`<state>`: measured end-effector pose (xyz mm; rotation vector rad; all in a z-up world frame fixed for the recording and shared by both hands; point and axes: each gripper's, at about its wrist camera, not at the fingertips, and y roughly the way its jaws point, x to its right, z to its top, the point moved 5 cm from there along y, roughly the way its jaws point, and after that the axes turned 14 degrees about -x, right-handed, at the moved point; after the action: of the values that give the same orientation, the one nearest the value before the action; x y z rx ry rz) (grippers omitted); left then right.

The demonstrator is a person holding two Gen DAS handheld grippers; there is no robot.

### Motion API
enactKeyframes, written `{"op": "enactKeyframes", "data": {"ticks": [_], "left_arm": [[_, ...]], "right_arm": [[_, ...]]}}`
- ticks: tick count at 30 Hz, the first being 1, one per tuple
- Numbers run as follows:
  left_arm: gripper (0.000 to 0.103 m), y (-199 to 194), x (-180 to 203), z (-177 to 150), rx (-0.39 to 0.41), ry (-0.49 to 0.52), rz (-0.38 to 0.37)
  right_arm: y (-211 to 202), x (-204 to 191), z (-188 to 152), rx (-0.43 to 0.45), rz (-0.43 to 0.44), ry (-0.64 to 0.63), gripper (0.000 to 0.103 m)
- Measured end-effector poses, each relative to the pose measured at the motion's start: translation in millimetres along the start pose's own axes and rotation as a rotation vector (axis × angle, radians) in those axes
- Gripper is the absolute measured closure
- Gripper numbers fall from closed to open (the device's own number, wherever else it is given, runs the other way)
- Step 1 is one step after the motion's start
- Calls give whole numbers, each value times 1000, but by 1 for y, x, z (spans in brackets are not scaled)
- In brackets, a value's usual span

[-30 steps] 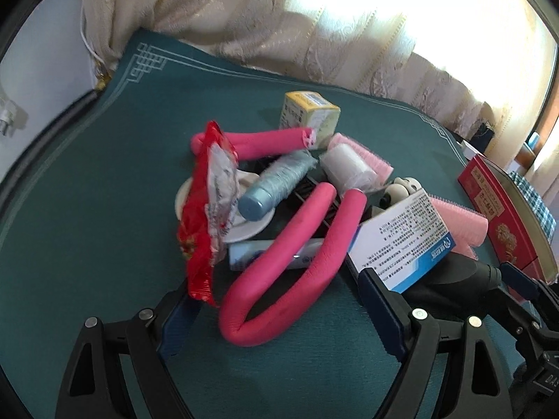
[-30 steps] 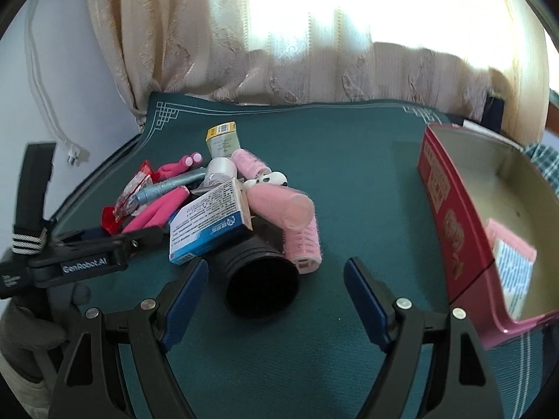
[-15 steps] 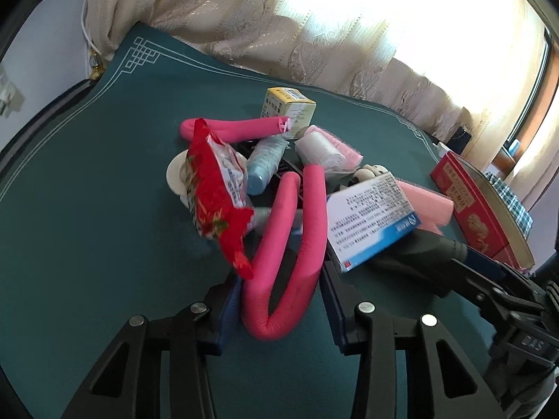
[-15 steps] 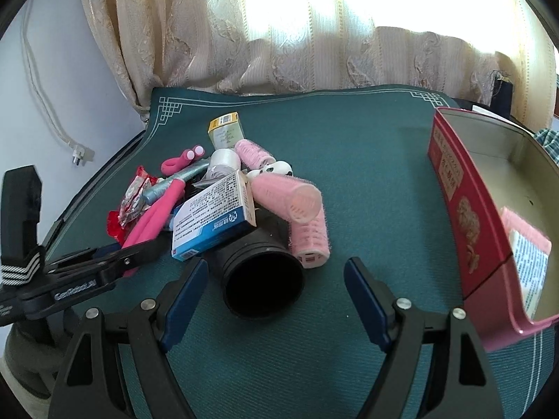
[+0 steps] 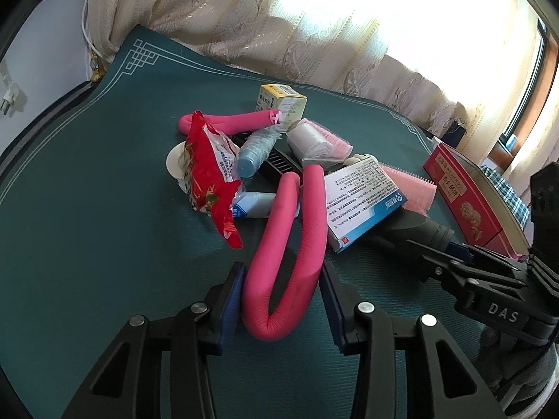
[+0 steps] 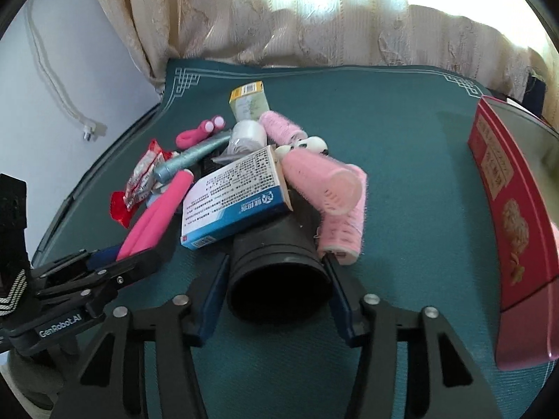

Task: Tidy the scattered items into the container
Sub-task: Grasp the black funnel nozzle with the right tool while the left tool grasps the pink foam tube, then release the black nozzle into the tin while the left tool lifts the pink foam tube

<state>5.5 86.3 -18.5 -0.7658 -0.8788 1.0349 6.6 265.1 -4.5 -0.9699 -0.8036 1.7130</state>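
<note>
The pink foam curler (image 5: 286, 269) sits clamped at its bend in the left gripper (image 5: 281, 305); the right gripper (image 6: 277, 288) grasps the black cylinder (image 6: 277, 279) near the red container (image 6: 517, 230)

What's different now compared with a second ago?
Both sets of jaws narrowed: the left gripper closed around the bent pink foam roller, and the right gripper closed around the black tube. Whether either is clamped tight is unclear. The pile and the red tin stayed put.
</note>
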Motion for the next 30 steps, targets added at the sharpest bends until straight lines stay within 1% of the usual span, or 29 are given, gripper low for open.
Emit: {"op": "enactKeyframes", "data": {"ticks": [3, 9, 14, 20, 26, 30], "left_arm": [[59, -2, 0, -3, 2, -8, 0], [59, -10, 7, -19, 10, 0, 14], [59, -14, 13, -31, -3, -10, -1], [59, -21, 24, -40, -11, -20, -32], [60, -45, 52, -41, 31, 36, -39], [61, -54, 71, -40, 46, 73, -50]], "right_arm": [[-4, -2, -3, 16, 1, -2, 50], [-19, -1, -17, 49, 45, 23, 50], [-38, 5, -30, 84, 66, 49, 50], [-71, 20, -34, 160, 63, 91, 50], [-108, 45, -34, 250, 44, 152, 50], [-136, 70, -34, 322, 20, 210, 50]]}}
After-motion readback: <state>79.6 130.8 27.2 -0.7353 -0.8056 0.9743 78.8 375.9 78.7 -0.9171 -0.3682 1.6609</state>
